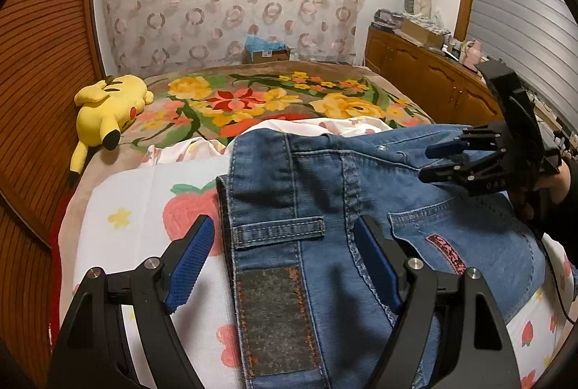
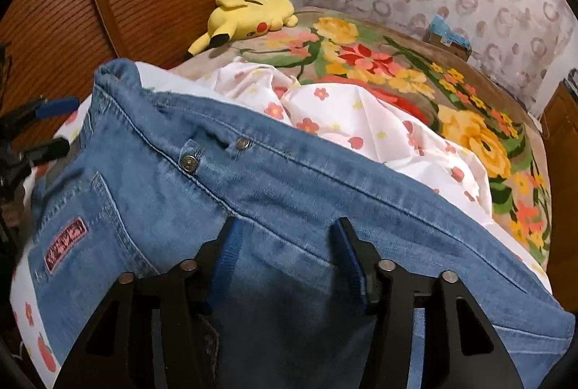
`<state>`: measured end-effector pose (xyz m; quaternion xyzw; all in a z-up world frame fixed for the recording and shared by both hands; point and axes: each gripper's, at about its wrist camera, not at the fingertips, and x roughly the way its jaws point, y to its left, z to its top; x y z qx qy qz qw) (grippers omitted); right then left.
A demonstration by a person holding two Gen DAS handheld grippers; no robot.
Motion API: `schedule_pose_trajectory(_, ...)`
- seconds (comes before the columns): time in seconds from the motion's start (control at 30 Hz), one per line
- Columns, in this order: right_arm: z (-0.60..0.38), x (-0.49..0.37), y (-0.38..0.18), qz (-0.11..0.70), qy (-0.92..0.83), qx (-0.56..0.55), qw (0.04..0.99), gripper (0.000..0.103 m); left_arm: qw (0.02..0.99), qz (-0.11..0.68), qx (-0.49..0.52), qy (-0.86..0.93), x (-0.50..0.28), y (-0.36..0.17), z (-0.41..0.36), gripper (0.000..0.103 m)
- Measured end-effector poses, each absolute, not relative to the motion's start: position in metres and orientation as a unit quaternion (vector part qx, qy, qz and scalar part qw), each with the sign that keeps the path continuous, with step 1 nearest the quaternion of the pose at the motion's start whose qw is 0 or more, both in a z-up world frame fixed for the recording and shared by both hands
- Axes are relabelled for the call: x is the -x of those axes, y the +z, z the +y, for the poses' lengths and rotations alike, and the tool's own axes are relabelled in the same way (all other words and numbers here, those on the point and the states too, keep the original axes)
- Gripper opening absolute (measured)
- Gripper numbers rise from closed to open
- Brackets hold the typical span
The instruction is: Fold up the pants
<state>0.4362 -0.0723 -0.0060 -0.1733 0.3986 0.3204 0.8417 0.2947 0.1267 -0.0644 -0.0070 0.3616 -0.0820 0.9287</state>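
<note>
Blue jeans (image 1: 325,179) lie crumpled across the bed, with the waistband and its metal buttons (image 2: 188,163) on the far side. A back pocket bears a pink patch (image 1: 446,251). My left gripper (image 1: 283,226) hangs open and wide just above the jeans' left edge, one finger over the white sheet and the other over denim. My right gripper (image 2: 285,230) is open over the denim (image 2: 289,179) below the waistband, and nothing is pinched between its pads. From the left wrist view the right gripper (image 1: 425,163) is at the right, held by a hand.
A white sheet with strawberry prints (image 1: 144,208) lies under the jeans on a floral blanket (image 1: 253,100). A yellow plush toy (image 1: 108,107) rests at the far left by the slatted wooden door (image 1: 36,64). A wooden cabinet (image 1: 426,74) runs along the right. A cardboard box (image 1: 267,51) sits beyond the bed.
</note>
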Motion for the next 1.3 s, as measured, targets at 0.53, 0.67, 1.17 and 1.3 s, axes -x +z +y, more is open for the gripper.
schedule_pose_trajectory(0.53, -0.079, -0.396, 0.014, 0.355, 0.315, 0.207, 0.856, 0.004, 0.931, 0.359, 0.014, -0.071, -0.296, -0.065, 0.135, 0.080)
schedule_pose_trajectory(0.67, -0.083, -0.391, 0.031, 0.326, 0.305, 0.197, 0.873, 0.004, 0.932, 0.355, 0.020, -0.065, -0.296, -0.064, 0.140, 0.080)
schedule_pose_trajectory(1.17, -0.071, -0.393, -0.003, 0.341, 0.258, 0.185, 0.885, 0.012, 0.933, 0.355, 0.027, -0.053, -0.297, -0.068, 0.145, 0.080)
schedule_pose_trajectory(1.3, -0.076, -0.382, -0.012, 0.342, 0.261, 0.169, 0.887, 0.018, 0.932, 0.357, 0.023, -0.053, -0.297, -0.069, 0.142, 0.080)
